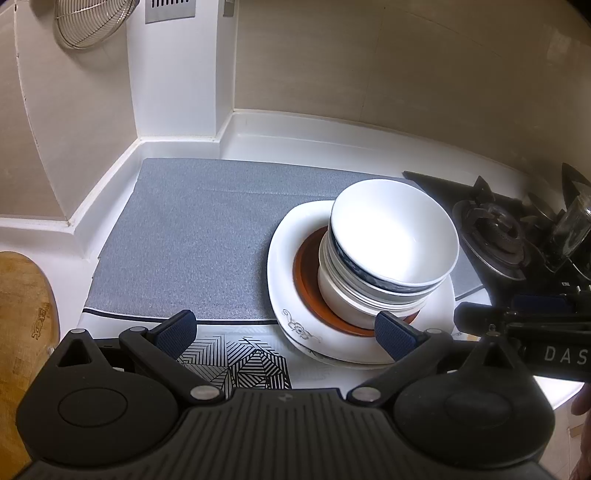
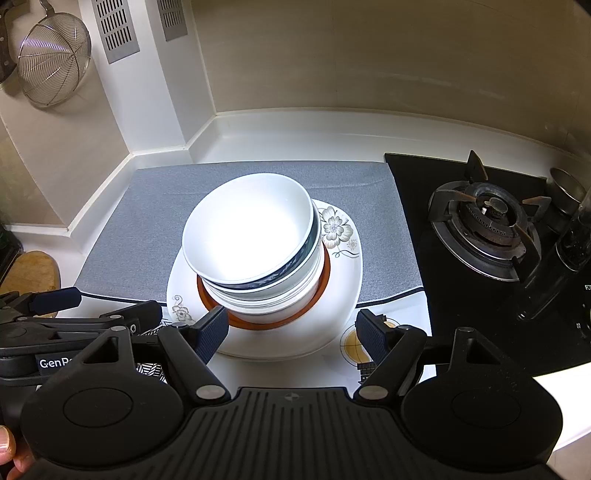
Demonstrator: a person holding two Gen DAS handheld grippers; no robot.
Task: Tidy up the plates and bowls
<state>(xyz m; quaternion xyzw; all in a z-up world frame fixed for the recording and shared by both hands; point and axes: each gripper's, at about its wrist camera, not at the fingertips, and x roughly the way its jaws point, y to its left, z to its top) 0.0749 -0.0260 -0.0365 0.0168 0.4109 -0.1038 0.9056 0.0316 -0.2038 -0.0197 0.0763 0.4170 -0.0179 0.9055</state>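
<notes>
A stack of white bowls [image 1: 391, 236] [image 2: 251, 236], one with a dark blue band, sits on a brown-rimmed plate [image 1: 306, 273] [image 2: 325, 280]. That plate rests on a white flower-patterned plate [image 1: 284, 280] [image 2: 340, 236] at the front edge of a grey mat [image 1: 192, 236] [image 2: 147, 221]. My left gripper [image 1: 284, 330] stands open in front of the stack's left side, nothing between its fingers. My right gripper [image 2: 291, 332] stands open just in front of the stack, its pads clear of the dishes. Each gripper shows in the other's view, at the edge.
A black gas hob with a burner [image 1: 498, 236] [image 2: 484, 232] lies right of the mat. A wooden board [image 1: 22, 317] [image 2: 33, 277] sits at the left. A wire strainer [image 1: 88, 22] [image 2: 51, 59] hangs on the wall. Walls close the back and left corner.
</notes>
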